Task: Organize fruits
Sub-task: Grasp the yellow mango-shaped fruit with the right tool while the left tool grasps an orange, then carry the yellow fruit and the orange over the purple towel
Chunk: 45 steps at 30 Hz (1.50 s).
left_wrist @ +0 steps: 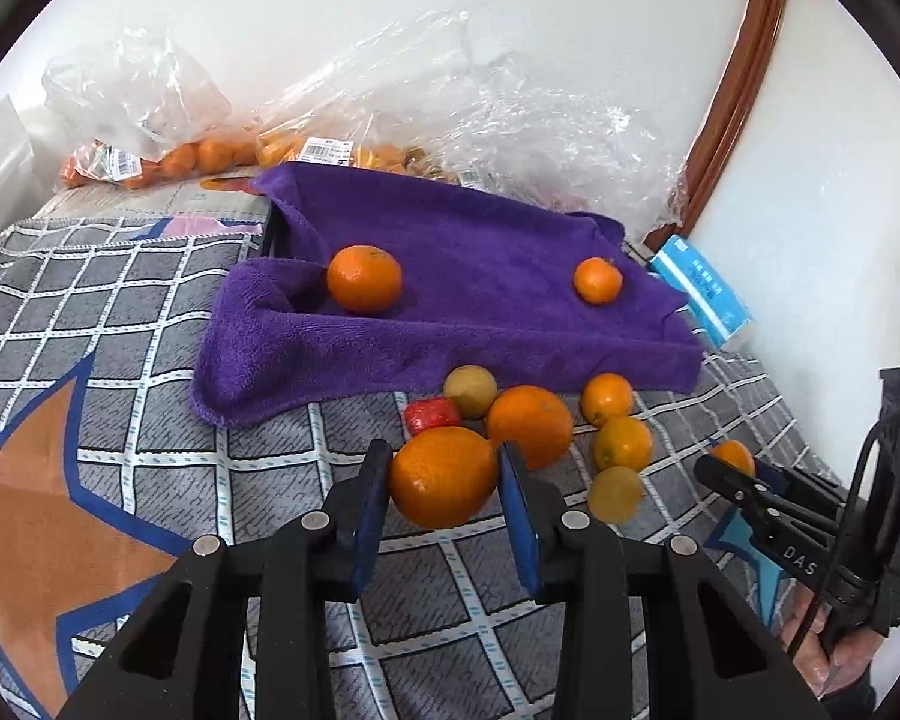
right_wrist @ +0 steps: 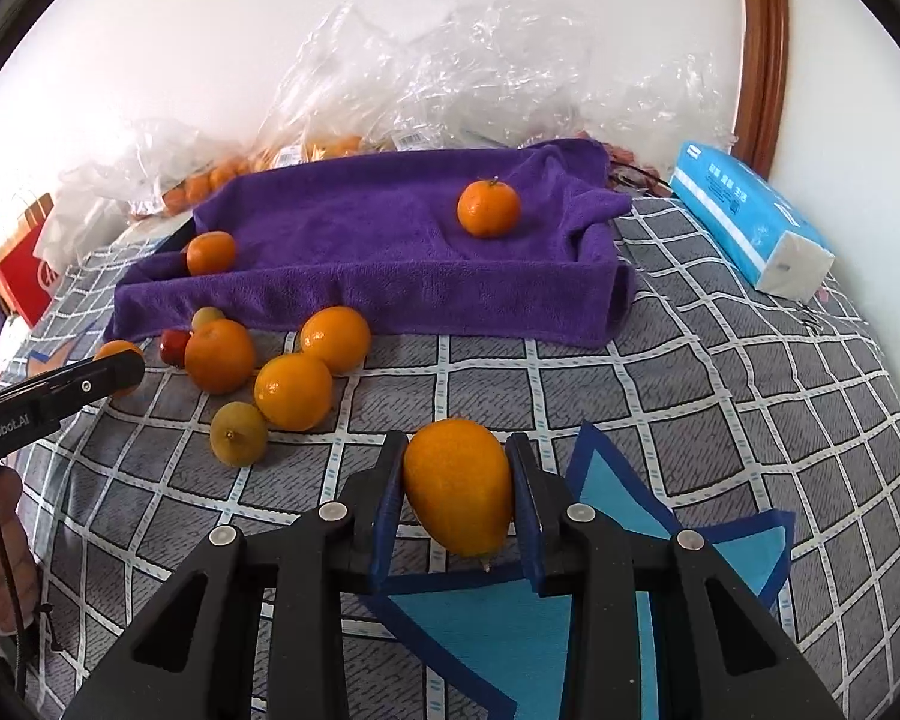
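Orange-laden claws [left_wrist: 444, 480] [right_wrist: 459, 489], angled downward

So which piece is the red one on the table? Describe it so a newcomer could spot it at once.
Find the purple towel draped over a tray on the checked cloth. Loose fruit lies along the towel's near edge, and at the left end of that cluster sits the red piece, next to a yellow-green fruit. It is the only red, blocky item among round orange and yellowish fruit.

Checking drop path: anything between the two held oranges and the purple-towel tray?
Nothing blocks the right claw: bare cloth lies ahead of its orange. The left claw holds an orange with loose fruit between it and the tray.
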Each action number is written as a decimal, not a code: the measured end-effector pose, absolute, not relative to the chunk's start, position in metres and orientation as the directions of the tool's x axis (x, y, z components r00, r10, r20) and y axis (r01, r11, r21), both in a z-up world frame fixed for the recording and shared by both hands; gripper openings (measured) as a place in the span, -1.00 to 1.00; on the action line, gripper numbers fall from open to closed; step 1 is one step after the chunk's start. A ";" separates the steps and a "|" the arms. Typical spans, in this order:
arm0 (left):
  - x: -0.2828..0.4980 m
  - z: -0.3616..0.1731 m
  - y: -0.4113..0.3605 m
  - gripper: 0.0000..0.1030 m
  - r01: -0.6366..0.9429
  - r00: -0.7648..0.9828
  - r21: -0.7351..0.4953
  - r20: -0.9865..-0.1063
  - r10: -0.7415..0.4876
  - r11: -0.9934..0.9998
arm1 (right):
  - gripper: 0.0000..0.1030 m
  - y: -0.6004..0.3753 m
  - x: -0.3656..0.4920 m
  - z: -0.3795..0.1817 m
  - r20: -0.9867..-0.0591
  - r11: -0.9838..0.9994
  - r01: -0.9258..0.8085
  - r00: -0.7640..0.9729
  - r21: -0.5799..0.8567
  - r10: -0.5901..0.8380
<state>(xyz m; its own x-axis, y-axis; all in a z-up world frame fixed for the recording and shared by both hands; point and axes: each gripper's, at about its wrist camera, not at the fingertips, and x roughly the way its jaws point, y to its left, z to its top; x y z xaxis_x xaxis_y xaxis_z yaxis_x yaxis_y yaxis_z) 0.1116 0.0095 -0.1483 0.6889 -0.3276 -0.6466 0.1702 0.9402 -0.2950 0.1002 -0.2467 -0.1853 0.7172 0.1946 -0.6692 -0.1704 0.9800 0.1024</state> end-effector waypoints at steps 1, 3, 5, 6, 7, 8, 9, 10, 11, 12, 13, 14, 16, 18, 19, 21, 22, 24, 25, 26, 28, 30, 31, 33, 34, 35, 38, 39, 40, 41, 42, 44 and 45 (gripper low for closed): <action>0.112 -0.148 0.010 -0.34 0.172 0.689 -0.302 -0.644 -0.333 0.938 | -0.36 -0.248 0.099 -0.184 -0.662 0.979 -0.169 0.722 0.112 0.200; 0.111 -0.147 0.011 -0.34 0.167 0.696 -0.300 -0.639 -0.328 0.939 | -0.36 -0.251 0.099 -0.183 -0.655 0.980 -0.161 0.729 0.121 0.201; 0.109 -0.145 0.010 -0.34 0.166 0.706 -0.292 -0.632 -0.320 0.942 | -0.36 -0.254 0.098 -0.183 -0.651 0.981 -0.148 0.733 0.128 0.195; 0.108 -0.144 0.010 -0.34 0.169 0.709 -0.292 -0.627 -0.322 0.941 | -0.36 -0.255 0.098 -0.183 -0.651 0.982 -0.138 0.734 0.132 0.191; 0.107 -0.143 0.010 -0.34 0.173 0.712 -0.295 -0.622 -0.326 0.940 | -0.36 -0.256 0.098 -0.183 -0.652 0.982 -0.132 0.735 0.132 0.186; 0.106 -0.143 0.011 -0.34 0.176 0.714 -0.299 -0.617 -0.330 0.938 | -0.36 -0.256 0.098 -0.183 -0.654 0.984 -0.126 0.735 0.130 0.180; 0.105 -0.142 0.011 -0.34 0.177 0.716 -0.299 -0.614 -0.331 0.938 | -0.36 -0.255 0.099 -0.182 -0.654 0.985 -0.118 0.737 0.124 0.171; 0.105 -0.141 0.011 -0.34 0.175 0.720 -0.294 -0.612 -0.326 0.940 | -0.36 -0.254 0.099 -0.181 -0.654 0.987 -0.110 0.739 0.119 0.161; 0.104 -0.140 0.011 -0.34 0.169 0.726 -0.285 -0.611 -0.315 0.944 | -0.36 -0.254 0.099 -0.181 -0.655 0.987 -0.106 0.739 0.121 0.160; 0.104 -0.140 0.012 -0.34 0.164 0.729 -0.278 -0.612 -0.306 0.946 | -0.36 -0.252 0.099 -0.180 -0.656 0.986 -0.106 0.736 0.133 0.167; 0.106 -0.140 0.013 -0.34 0.160 0.725 -0.279 -0.618 -0.305 0.947 | -0.36 -0.251 0.100 -0.178 -0.655 0.984 -0.109 0.735 0.144 0.177; 0.107 -0.140 0.013 -0.34 0.162 0.715 -0.286 -0.626 -0.312 0.945 | -0.36 -0.249 0.100 -0.176 -0.653 0.982 -0.113 0.735 0.150 0.184; 0.109 -0.139 0.017 -0.34 0.154 0.698 -0.304 -0.640 -0.321 0.940 | -0.36 -0.242 0.102 -0.168 -0.645 0.981 -0.129 0.739 0.149 0.195; 0.110 -0.134 0.022 -0.34 0.129 0.695 -0.321 -0.646 -0.316 0.938 | -0.36 -0.236 0.104 -0.159 -0.633 0.981 -0.142 0.750 0.130 0.192; 0.111 -0.128 0.026 -0.34 0.124 0.693 -0.333 -0.645 -0.322 0.935 | -0.36 -0.233 0.105 -0.153 -0.624 0.981 -0.150 0.757 0.123 0.194; 0.112 -0.118 0.029 -0.34 0.115 0.697 -0.336 -0.643 -0.317 0.935 | -0.36 -0.227 0.109 -0.141 -0.608 0.980 -0.166 0.769 0.112 0.200; 0.113 -0.112 0.031 -0.34 0.107 0.705 -0.330 -0.640 -0.305 0.938 | -0.36 -0.225 0.111 -0.136 -0.600 0.979 -0.170 0.774 0.110 0.202; 0.117 -0.101 0.033 -0.34 0.094 0.722 -0.312 -0.633 -0.281 0.945 | -0.36 -0.221 0.119 -0.125 -0.585 0.978 -0.178 0.784 0.111 0.209; 0.120 -0.095 0.034 -0.34 0.086 0.731 -0.302 -0.628 -0.266 0.949 | -0.36 -0.219 0.123 -0.120 -0.579 0.977 -0.181 0.787 0.112 0.212; 0.124 -0.090 0.035 -0.34 0.078 0.740 -0.293 -0.623 -0.252 0.953 | -0.36 -0.217 0.127 -0.117 -0.576 0.977 -0.183 0.789 0.113 0.214; 0.134 -0.082 0.034 -0.34 0.067 0.753 -0.278 -0.616 -0.232 0.958 | -0.36 -0.215 0.136 -0.110 -0.568 0.975 -0.190 0.793 0.115 0.221; 0.144 -0.077 0.034 -0.34 0.059 0.763 -0.276 -0.607 -0.222 0.959 | -0.36 -0.213 0.146 -0.104 -0.560 0.976 -0.191 0.799 0.109 0.219; 0.149 -0.075 0.034 -0.34 0.053 0.768 -0.280 -0.602 -0.219 0.959 | -0.36 -0.212 0.150 -0.103 -0.557 0.975 -0.193 0.801 0.109 0.221; 0.159 -0.073 0.035 -0.34 0.044 0.776 -0.286 -0.594 -0.213 0.957 | -0.36 -0.212 0.160 -0.100 -0.551 0.975 -0.195 0.804 0.111 0.223; 0.166 -0.072 0.035 -0.34 0.038 0.781 -0.292 -0.588 -0.210 0.956 | -0.36 -0.212 0.165 -0.099 -0.549 0.974 -0.194 0.805 0.113 0.224; 0.171 -0.072 0.036 -0.34 0.035 0.784 -0.297 -0.584 -0.210 0.954 | -0.36 -0.213 0.170 -0.098 -0.546 0.974 -0.193 0.807 0.119 0.226; 0.190 -0.073 0.034 -0.34 0.032 0.790 -0.296 -0.577 -0.205 0.955 | -0.36 -0.215 0.185 -0.094 -0.543 0.972 -0.189 0.806 0.137 0.233; 0.194 -0.074 0.033 -0.34 0.029 0.792 -0.289 -0.578 -0.198 0.957 | -0.36 -0.216 0.192 -0.092 -0.540 0.973 -0.188 0.809 0.137 0.232; 0.200 -0.076 0.031 -0.34 0.024 0.794 -0.279 -0.578 -0.188 0.960 | -0.36 -0.216 0.196 -0.091 -0.536 0.973 -0.187 0.813 0.135 0.230; 0.203 -0.077 0.030 -0.34 0.022 0.797 -0.273 -0.576 -0.182 0.962 | -0.36 -0.215 0.201 -0.089 -0.531 0.974 -0.183 0.817 0.132 0.226; 0.205 -0.080 0.031 -0.34 0.022 0.800 -0.272 -0.572 -0.180 0.962 | -0.36 -0.216 0.207 -0.090 -0.527 0.975 -0.178 0.820 0.132 0.221; 0.207 -0.090 0.033 -0.34 0.018 0.805 -0.281 -0.565 -0.181 0.959 | -0.36 -0.218 0.213 -0.094 -0.521 0.975 -0.170 0.825 0.142 0.220; 0.208 -0.095 0.034 -0.34 0.016 0.805 -0.285 -0.565 -0.181 0.958 | -0.36 -0.219 0.216 -0.099 -0.522 0.974 -0.164 0.824 0.153 0.221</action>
<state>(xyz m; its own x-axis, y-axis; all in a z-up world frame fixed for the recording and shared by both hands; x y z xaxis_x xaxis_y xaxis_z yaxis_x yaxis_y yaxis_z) 0.2078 0.0345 -0.0951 0.8048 -0.1812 -0.5651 0.0155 0.9583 -0.2852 0.2162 -0.2193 -0.0995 0.8237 0.2209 -0.5223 -0.1645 0.9745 0.1527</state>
